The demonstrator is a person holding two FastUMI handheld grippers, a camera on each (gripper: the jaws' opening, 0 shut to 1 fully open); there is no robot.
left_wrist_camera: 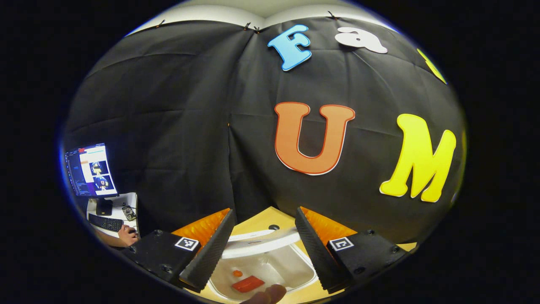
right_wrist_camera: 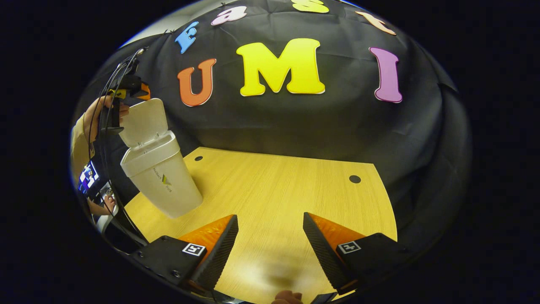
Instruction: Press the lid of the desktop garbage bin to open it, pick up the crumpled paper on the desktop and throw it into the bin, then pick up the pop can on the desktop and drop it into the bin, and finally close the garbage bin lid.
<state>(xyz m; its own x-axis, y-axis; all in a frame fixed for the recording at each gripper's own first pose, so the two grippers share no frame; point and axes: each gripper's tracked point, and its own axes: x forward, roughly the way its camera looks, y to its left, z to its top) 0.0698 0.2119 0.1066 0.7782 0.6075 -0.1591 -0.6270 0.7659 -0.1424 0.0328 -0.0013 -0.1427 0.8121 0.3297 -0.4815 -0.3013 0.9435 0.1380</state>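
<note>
The garbage bin [right_wrist_camera: 162, 177] stands at about nine o'clock in the right gripper view, near the left edge of the wooden desktop [right_wrist_camera: 274, 190], its lid [right_wrist_camera: 143, 120] swung up and back so the mouth is open. In the left gripper view the open bin [left_wrist_camera: 261, 261] lies directly below, at six o'clock between the fingers, and something red [left_wrist_camera: 248, 283] with a smaller orange bit beside it rests inside at the bottom; whether that is the pop can cannot be told from here. No loose paper or can lies on the bare part of the desktop that is in sight, so by the look of it the dropping steps are done and closing the lid is what remains. The bin looks like light, thin, stiff plastic, smooth and a little slippery, and it would likely slide or tip if pushed sideways; the lid is best pressed from above on its free front edge, straight down towards the rim. The left gripper [left_wrist_camera: 265, 228] hovers over the bin's mouth with its jaws spread wide and nothing between them. The right gripper [right_wrist_camera: 271, 234] hangs over bare desktop at six o'clock, jaws likewise apart and empty. Farther off at ten o'clock, a hand [right_wrist_camera: 95, 118] holds the other gripper above the lid. A monitor [left_wrist_camera: 90, 171] and keyboard [left_wrist_camera: 105, 222] sit at eight o'clock in the left gripper view.
</note>
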